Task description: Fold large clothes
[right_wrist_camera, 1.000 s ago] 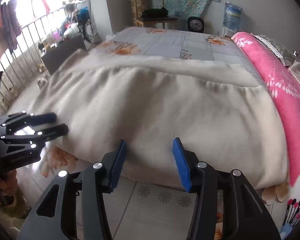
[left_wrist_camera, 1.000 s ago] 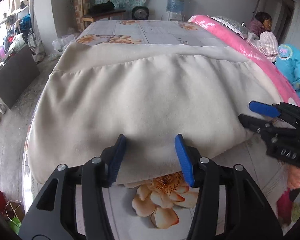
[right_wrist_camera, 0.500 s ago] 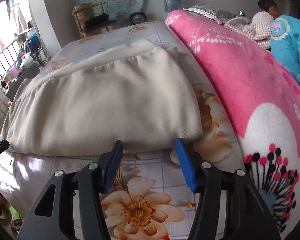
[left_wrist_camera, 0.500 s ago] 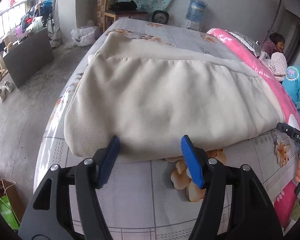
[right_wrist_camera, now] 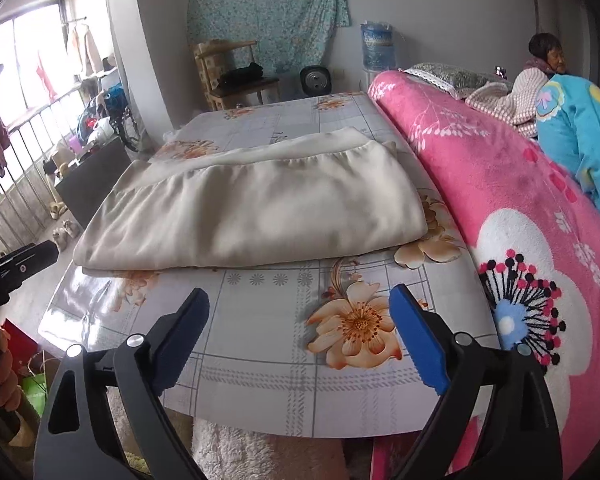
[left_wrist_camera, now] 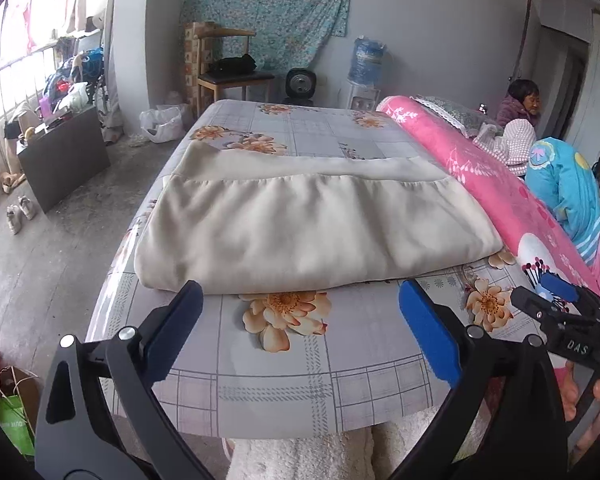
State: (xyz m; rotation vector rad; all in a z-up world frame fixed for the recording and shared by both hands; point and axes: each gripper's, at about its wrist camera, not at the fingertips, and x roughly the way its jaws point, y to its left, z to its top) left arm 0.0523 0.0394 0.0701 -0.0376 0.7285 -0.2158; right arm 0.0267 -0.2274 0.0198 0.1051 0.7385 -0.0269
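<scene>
While the folded cloth (left_wrist_camera: 312, 232) lies on the surface (left_wrist_camera: 284, 372), both tools, left (left_wrist_camera: 300, 328) and right (right_wrist_camera: 300, 332), have just opened wide, empty.

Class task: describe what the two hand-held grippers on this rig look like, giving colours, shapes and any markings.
Both match. The left hand-held gripper and the right hand-held gripper have black plastic frames with triangular cut-outs, silver pivot bolts and blue padded fingers. White letters reading DAS mark the right one's body, seen from the left wrist.

Room interior, daylight entering from the barred window (left_wrist_camera: 4, 92) at left.
Grey walls; floral cloth (left_wrist_camera: 272, 8) hung on far wall; wooden chair (left_wrist_camera: 228, 72), small fan (left_wrist_camera: 301, 85), water dispenser (left_wrist_camera: 366, 68) below; bare concrete floor (left_wrist_camera: 52, 260); dark cabinet (left_wrist_camera: 64, 152).
</scene>
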